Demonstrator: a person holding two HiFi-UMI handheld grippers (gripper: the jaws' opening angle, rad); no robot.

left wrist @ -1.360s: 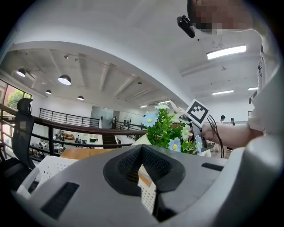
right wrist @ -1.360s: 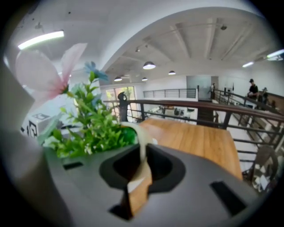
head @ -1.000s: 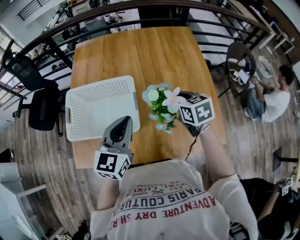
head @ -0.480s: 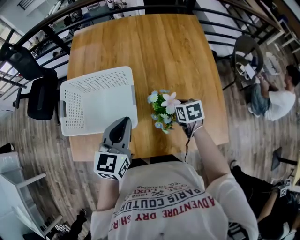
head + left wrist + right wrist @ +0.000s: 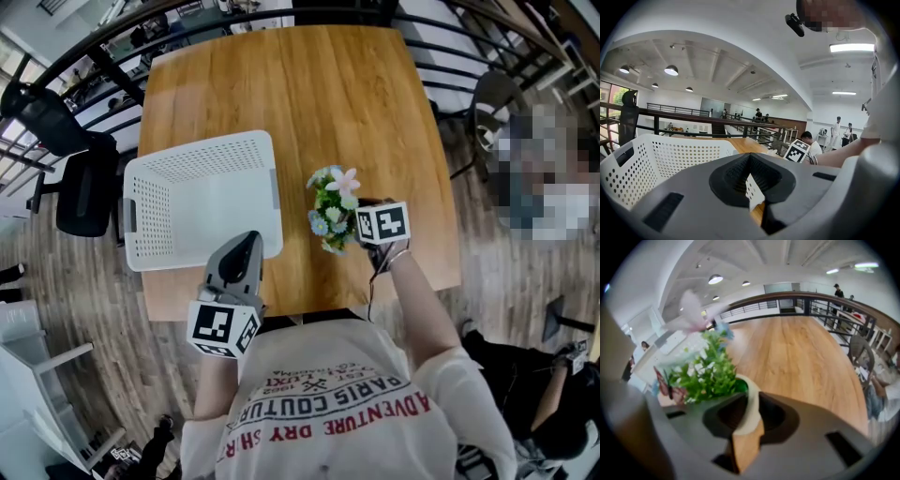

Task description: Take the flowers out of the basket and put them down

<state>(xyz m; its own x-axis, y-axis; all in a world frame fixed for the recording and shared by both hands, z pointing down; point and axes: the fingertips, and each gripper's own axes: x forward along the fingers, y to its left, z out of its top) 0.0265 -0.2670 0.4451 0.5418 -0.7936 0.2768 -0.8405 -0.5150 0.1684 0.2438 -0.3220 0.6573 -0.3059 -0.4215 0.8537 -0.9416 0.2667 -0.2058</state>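
A small cream pot of artificial flowers (image 5: 331,208) with green leaves and pale blue and pink blooms stands on the wooden table (image 5: 300,103), right of the white perforated basket (image 5: 202,202). My right gripper (image 5: 354,221) is at the pot's near right side. In the right gripper view its jaws (image 5: 750,397) are opening, the pot rim (image 5: 751,401) still between them with a little slack. My left gripper (image 5: 247,244) hovers at the basket's near right corner, shut and holding nothing. The left gripper view shows the basket's wall (image 5: 670,159) just ahead.
The table's near edge (image 5: 309,314) lies just below both grippers. A black railing (image 5: 112,70) curves round the table's far side. An office chair (image 5: 80,202) stands at the left, and a round side table (image 5: 492,98) at the right.
The right gripper has lowered the flowers toward the table, and they now sit right of the basket. The left gripper has stayed where it was.
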